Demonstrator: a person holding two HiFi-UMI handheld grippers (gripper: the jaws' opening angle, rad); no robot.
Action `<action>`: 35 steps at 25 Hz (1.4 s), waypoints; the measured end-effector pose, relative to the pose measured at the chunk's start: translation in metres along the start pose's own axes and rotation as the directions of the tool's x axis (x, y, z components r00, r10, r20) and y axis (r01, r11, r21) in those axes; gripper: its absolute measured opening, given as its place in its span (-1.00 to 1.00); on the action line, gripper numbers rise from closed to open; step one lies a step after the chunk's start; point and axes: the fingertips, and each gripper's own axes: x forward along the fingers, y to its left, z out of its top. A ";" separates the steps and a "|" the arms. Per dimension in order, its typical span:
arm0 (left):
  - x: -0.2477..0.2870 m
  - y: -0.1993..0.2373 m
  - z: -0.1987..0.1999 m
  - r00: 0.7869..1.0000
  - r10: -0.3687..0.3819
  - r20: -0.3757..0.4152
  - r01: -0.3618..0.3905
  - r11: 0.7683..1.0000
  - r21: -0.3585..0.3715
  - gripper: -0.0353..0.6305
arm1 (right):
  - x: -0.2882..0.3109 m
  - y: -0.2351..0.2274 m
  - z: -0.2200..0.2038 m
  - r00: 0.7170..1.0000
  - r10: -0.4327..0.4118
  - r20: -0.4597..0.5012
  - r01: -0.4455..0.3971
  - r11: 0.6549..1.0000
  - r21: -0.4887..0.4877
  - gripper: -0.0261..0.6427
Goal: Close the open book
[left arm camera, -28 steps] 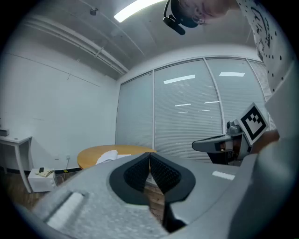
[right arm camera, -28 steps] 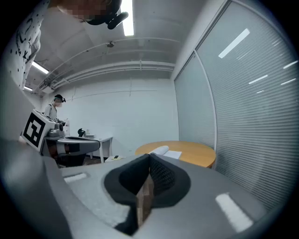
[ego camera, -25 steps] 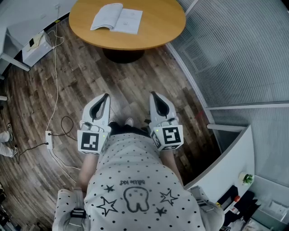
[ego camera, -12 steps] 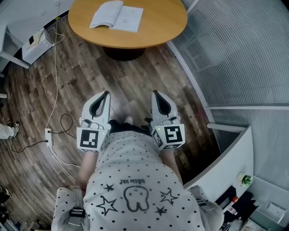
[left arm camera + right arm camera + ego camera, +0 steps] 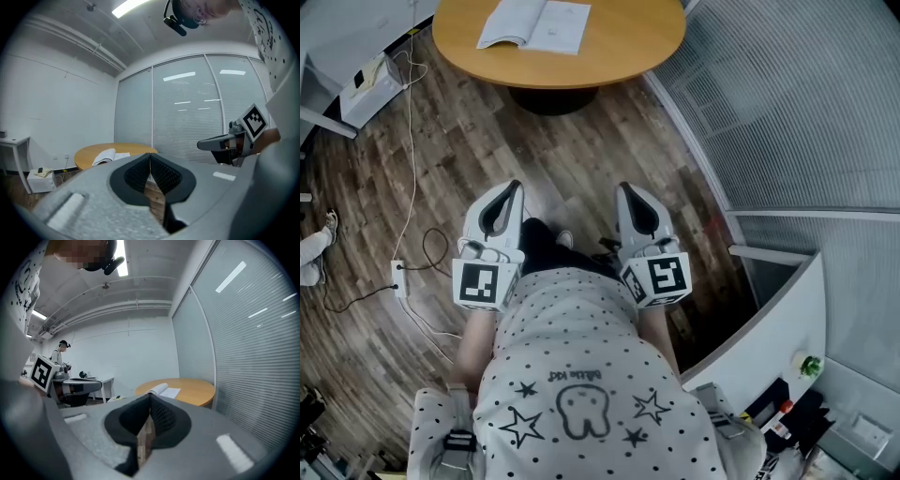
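Observation:
An open white book (image 5: 534,23) lies on the round wooden table (image 5: 628,42) at the top of the head view; it also shows far off as a book (image 5: 107,157) in the left gripper view and a book (image 5: 161,390) in the right gripper view. My left gripper (image 5: 515,187) and right gripper (image 5: 621,189) are held side by side close to my body, well short of the table, above the wooden floor. Both are shut with nothing between the jaws. Each points roughly level toward the table.
A wall of glass with blinds (image 5: 787,103) curves along the right. A white cable and power strip (image 5: 397,277) lie on the floor at the left, near a white box (image 5: 366,86). A white desk edge (image 5: 769,328) stands at the lower right. Another person (image 5: 58,352) stands far back.
The view has shifted so the table and book sit slightly higher and further left in the head view. Both grippers stay shut and side by side.

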 end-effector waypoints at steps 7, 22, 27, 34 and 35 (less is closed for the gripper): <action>-0.006 -0.003 -0.009 1.000 0.020 -0.024 -0.020 1.000 -0.003 -0.86 | -0.007 0.000 -0.010 0.999 0.033 -0.037 -0.034 0.999 -0.015 -0.91; 0.030 0.026 -0.011 0.998 0.050 -0.038 -0.051 0.998 -0.034 -0.86 | 0.029 -0.019 0.001 0.999 0.047 -0.027 -0.047 0.998 0.032 -0.90; 0.059 0.047 -0.012 0.999 0.041 -0.034 -0.042 0.998 -0.037 -0.86 | 0.061 -0.032 0.008 0.999 0.036 -0.032 -0.035 0.999 0.038 -0.91; 0.118 0.102 0.003 0.999 0.027 -0.025 -0.028 0.998 -0.048 -0.86 | 0.132 -0.049 0.037 0.999 0.017 -0.028 -0.016 0.999 0.033 -0.91; 0.126 0.110 0.007 0.999 0.025 -0.023 -0.026 0.999 -0.047 -0.86 | 0.142 -0.051 0.042 1.000 0.014 -0.028 -0.013 0.999 0.030 -0.91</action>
